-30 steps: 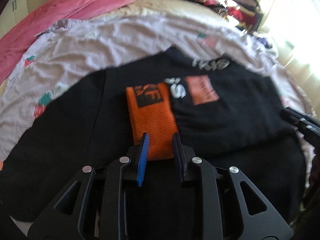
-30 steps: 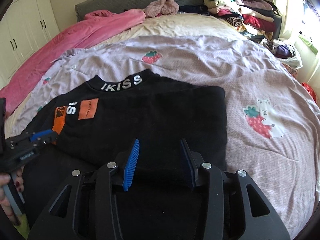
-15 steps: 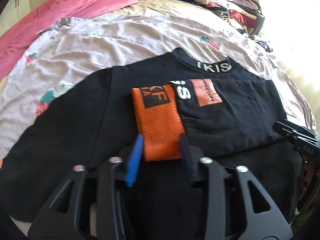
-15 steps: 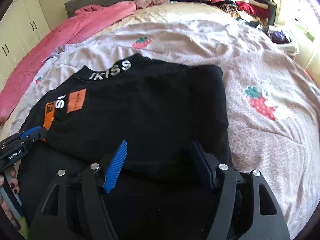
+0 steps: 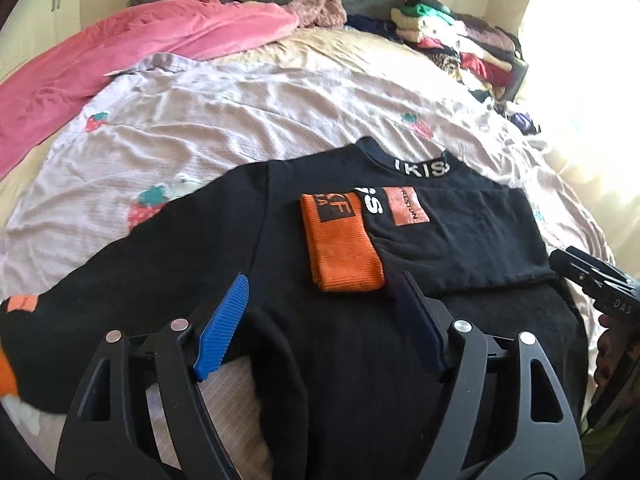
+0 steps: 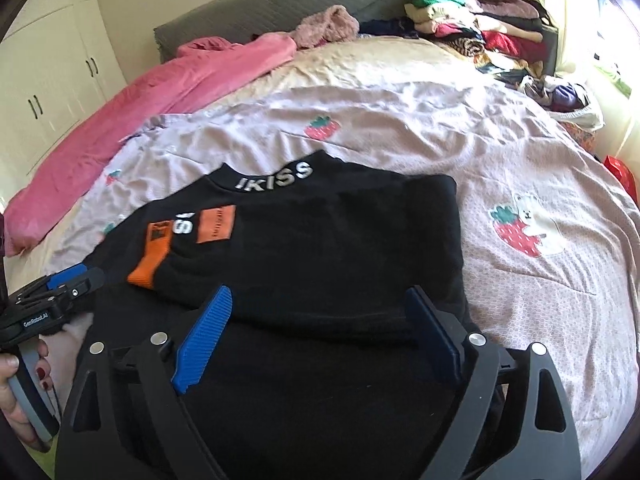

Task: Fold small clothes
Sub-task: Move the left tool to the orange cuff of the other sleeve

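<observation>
A black sweater point(image 5: 328, 240) with "IKISS" on its collar lies on the bed; it also shows in the right wrist view point(image 6: 328, 248). Its right sleeve is folded across the chest, the orange cuff point(image 5: 340, 240) lying flat; the cuff also shows in the right wrist view point(image 6: 154, 254). The left sleeve stretches out to the left point(image 5: 100, 304). My left gripper point(image 5: 320, 300) is open and empty, just short of the cuff. My right gripper point(image 6: 320, 312) is open and empty, above the sweater's lower right part. Each gripper appears at the edge of the other's view.
A lilac strawberry-print sheet point(image 6: 440, 120) covers the bed. A pink blanket point(image 5: 140, 52) lies at the far left. A stack of folded clothes point(image 6: 472, 28) sits at the far right by the grey headboard point(image 6: 280, 8). White wardrobe doors point(image 6: 48, 80) stand left.
Both grippers have opened wider and pulled back and up from the sweater. The left gripper, near the orange cuff's end before, now sits farther from it. The sweater has not moved.
</observation>
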The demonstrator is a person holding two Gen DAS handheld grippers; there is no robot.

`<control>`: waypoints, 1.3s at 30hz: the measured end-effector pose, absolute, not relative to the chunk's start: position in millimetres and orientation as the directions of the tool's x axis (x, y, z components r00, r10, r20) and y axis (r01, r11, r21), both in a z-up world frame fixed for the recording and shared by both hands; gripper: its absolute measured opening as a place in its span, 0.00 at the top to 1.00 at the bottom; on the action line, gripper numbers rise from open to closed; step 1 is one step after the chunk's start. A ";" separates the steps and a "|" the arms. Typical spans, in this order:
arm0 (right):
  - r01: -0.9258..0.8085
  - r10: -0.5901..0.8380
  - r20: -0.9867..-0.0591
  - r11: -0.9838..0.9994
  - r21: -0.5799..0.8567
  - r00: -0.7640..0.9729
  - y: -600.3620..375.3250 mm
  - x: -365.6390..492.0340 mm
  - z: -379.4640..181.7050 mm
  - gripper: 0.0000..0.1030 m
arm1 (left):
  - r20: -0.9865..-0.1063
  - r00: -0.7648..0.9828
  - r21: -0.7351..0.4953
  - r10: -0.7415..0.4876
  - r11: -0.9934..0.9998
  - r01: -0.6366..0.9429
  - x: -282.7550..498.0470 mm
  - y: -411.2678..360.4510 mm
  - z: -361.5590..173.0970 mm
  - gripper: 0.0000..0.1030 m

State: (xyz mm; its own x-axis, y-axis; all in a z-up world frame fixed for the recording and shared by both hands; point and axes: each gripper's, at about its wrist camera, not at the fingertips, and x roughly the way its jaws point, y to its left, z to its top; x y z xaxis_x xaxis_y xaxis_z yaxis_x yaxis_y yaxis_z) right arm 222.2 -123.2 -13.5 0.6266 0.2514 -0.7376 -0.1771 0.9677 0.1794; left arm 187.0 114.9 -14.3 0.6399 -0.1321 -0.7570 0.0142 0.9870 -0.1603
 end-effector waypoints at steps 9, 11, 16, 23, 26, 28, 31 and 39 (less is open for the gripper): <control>-0.240 0.298 -0.701 0.953 0.184 0.648 -93.4 203.1 6.4 0.14 | -0.708 0.702 -0.155 -0.077 0.987 -0.047 150.0 142.5 15.1 0.14; -0.249 0.303 -0.689 0.952 0.180 0.659 -87.8 198.5 10.4 0.05 | -0.699 0.713 -0.155 -0.060 0.986 -0.069 142.2 151.7 20.3 0.13; -0.286 0.326 -0.674 0.942 0.174 0.663 -70.1 192.0 20.6 0.05 | -0.684 0.730 -0.157 -0.004 0.977 -0.142 119.9 181.7 29.4 0.12; -0.342 0.359 -0.658 0.926 0.161 0.662 -38.7 184.6 32.2 0.05 | -0.681 0.728 -0.145 0.082 0.959 -0.243 94.8 221.6 30.8 0.12; -0.369 0.372 -0.651 0.918 0.149 0.661 -21.8 184.0 38.1 0.05 | -0.676 0.726 -0.133 0.128 0.947 -0.291 84.2 239.0 31.8 0.12; -0.385 0.385 -0.646 0.911 0.150 0.659 -10.9 183.3 41.4 0.05 | -0.673 0.723 -0.126 0.156 0.939 -0.320 79.0 249.4 32.0 0.12; -0.417 0.410 -0.640 0.896 0.151 0.650 7.1 181.7 44.3 0.04 | -0.672 0.713 -0.117 0.198 0.923 -0.367 69.8 268.7 30.8 0.12; -0.497 0.452 -0.645 0.858 0.127 0.616 52.9 178.8 46.6 0.04 | -0.680 0.689 -0.145 0.251 0.875 -0.462 50.1 316.8 25.2 0.12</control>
State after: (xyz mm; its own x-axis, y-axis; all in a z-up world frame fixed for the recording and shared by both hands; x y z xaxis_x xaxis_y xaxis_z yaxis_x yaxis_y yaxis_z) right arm 178.8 52.9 46.6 0.6160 0.4523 -0.6449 -0.4970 0.8584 0.1273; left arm 50.1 316.8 25.2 0.6889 0.2509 -0.6800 -0.4620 0.8749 -0.1453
